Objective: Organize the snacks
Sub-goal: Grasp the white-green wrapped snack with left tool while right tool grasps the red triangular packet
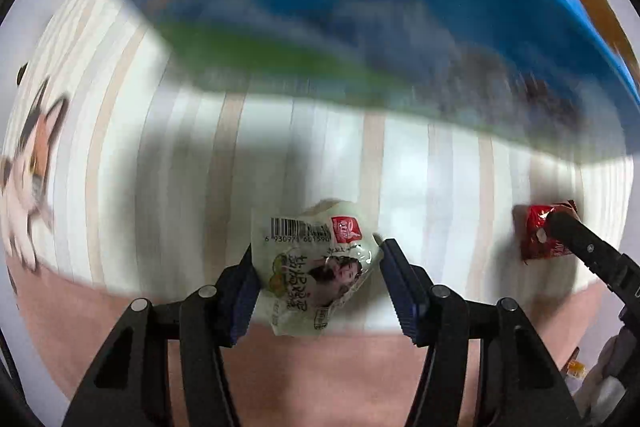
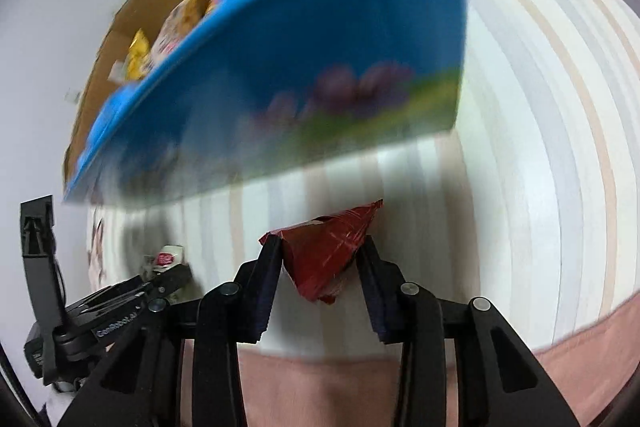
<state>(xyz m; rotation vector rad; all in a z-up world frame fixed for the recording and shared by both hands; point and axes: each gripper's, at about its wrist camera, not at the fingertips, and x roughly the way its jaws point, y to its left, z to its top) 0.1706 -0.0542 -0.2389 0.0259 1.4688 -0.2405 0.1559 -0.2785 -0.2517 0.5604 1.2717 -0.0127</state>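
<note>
- Left gripper (image 1: 318,275): pads clamped on a white egg packet (image 1: 316,267), held above the striped cloth (image 1: 192,163).
- Right gripper (image 2: 320,259): clamped on a red packet (image 2: 326,251).
- Blue bin (image 2: 304,47) near ahead, blurred; yellow snacks (image 2: 138,61) inside.

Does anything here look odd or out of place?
Nothing looks spilled or broken. Each claw grips one snack: the left claw a pale packet, the right claw a crumpled red packet. The blue bin is only blurred.

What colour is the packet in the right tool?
Shiny red packet, held in the right tool; clearest in the right wrist view.
</note>
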